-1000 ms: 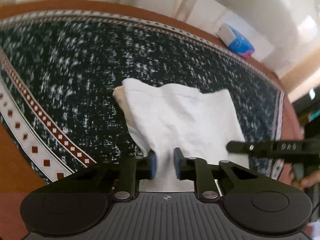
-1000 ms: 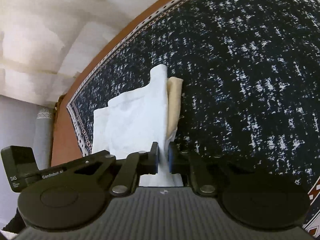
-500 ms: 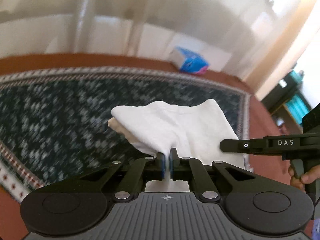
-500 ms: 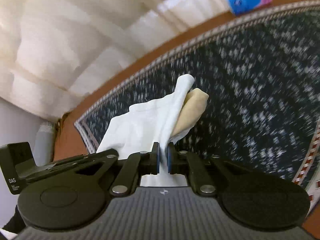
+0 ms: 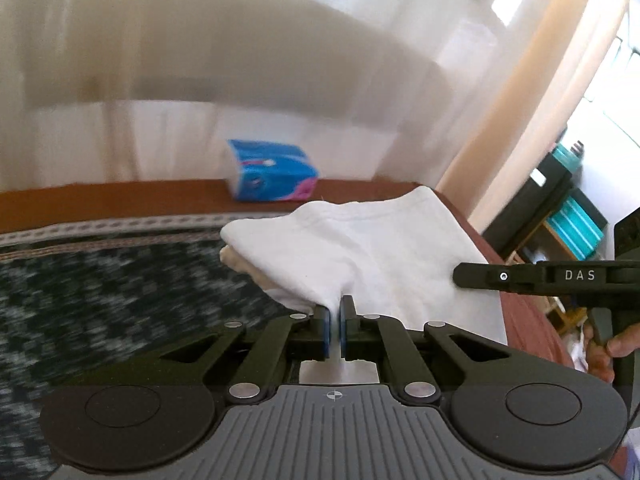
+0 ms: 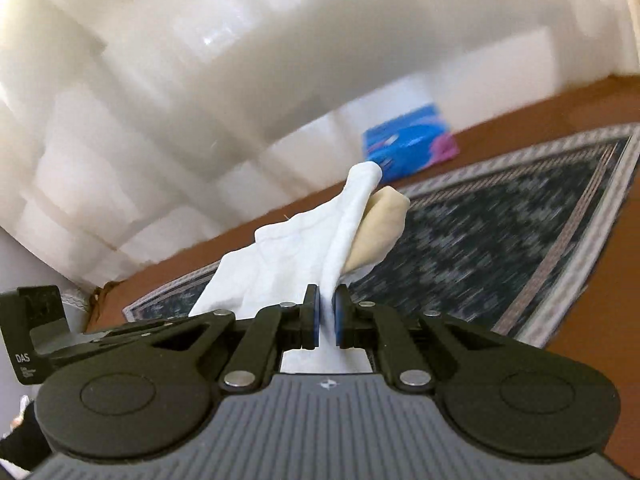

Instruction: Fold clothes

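A white garment (image 5: 376, 248), partly folded with a beige layer (image 5: 240, 264) under it, hangs lifted above the dark patterned cloth. My left gripper (image 5: 334, 322) is shut on its near edge. My right gripper (image 6: 327, 312) is shut on another part of the same garment (image 6: 288, 256), whose beige underside (image 6: 380, 228) shows on the right. The right gripper's body (image 5: 560, 276) shows at the right in the left wrist view.
A dark speckled cloth with a patterned border (image 6: 500, 232) covers a brown table (image 6: 592, 340). A blue tissue pack (image 5: 272, 176) lies at the table's far edge by white curtains; it also shows in the right wrist view (image 6: 408, 144). Shelves (image 5: 568, 216) stand at right.
My left gripper closed on the garment's edge. Both grippers then lifted the garment off the cloth and tilted upward, so the curtains and tissue pack came into view.
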### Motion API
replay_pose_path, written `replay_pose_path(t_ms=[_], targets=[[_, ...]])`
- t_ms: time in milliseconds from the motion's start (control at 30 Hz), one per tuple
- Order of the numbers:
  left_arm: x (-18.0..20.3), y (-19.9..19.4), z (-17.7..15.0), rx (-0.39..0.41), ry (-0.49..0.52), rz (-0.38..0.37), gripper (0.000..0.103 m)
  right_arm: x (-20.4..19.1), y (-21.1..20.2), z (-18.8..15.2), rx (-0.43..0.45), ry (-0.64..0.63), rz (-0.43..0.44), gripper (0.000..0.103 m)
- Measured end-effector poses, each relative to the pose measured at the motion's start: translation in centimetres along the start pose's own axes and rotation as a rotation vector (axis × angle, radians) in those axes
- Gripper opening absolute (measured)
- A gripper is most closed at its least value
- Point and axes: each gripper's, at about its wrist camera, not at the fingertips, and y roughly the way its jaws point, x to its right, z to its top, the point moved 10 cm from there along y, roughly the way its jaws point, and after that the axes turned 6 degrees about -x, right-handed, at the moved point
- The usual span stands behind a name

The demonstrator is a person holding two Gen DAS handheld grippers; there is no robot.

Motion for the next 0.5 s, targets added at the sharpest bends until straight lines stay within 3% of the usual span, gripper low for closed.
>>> replay_pose_path(t_ms=[267,500], targets=[[8.4,11.9,5.6,0.002,-0.070,0.040,0.001,12.3,-2.4,9.1,-0.035,-0.074,0.004,0.008],[9.3,20.2,9.9,-0.013,-0.086,0.131,0.000,20.6,0.5,14.1,-0.038,-0.059,-0.018,0.008]])
